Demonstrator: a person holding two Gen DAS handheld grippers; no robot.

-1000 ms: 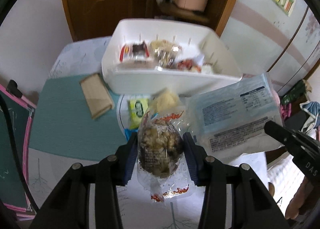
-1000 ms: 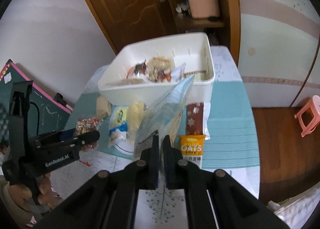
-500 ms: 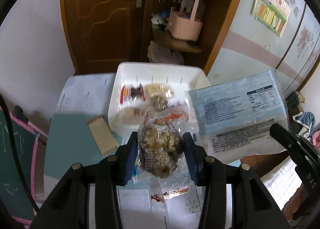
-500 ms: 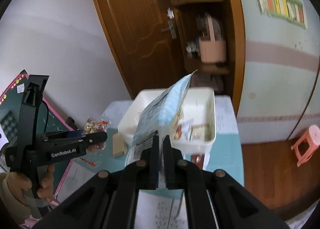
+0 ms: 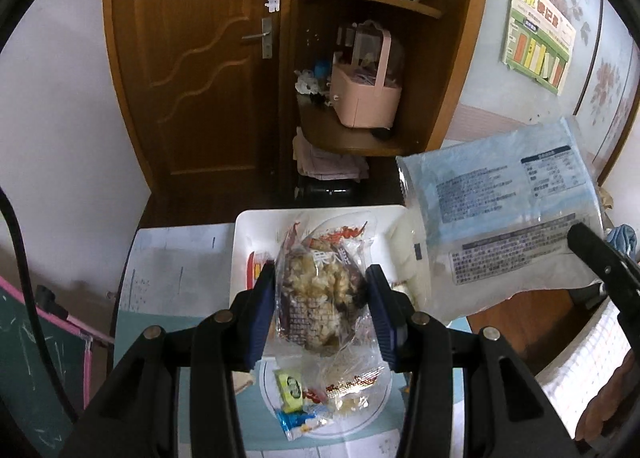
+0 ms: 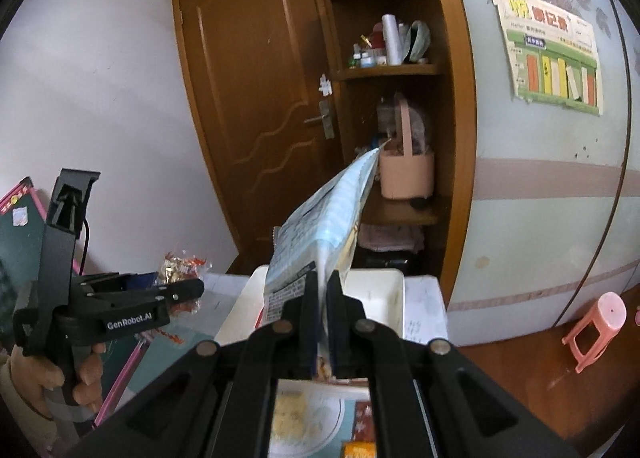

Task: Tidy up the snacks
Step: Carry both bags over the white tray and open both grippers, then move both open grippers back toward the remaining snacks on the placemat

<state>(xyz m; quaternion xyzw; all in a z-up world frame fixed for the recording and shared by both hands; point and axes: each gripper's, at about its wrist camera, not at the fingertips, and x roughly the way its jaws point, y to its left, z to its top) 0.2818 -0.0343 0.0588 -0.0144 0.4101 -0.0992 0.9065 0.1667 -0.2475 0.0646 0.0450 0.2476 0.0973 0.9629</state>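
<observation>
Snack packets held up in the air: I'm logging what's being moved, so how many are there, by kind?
Clear packet of brown clustered snack, in the left claw: 1
Flat light-blue packet, in the right claw: 1
Total: 2

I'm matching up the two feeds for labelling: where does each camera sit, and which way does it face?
Left wrist view: sits on the left gripper, looking forward and down along its fingers, shut on a clear snack pack, over the white bin; the right gripper's tip enters at right.
Right wrist view: sits on the right gripper, shut on the blue bag, facing the wooden door; the person's left hand shows holding the other gripper.
Shared: bin, blue bag, door, pink basket, wall poster.
</observation>
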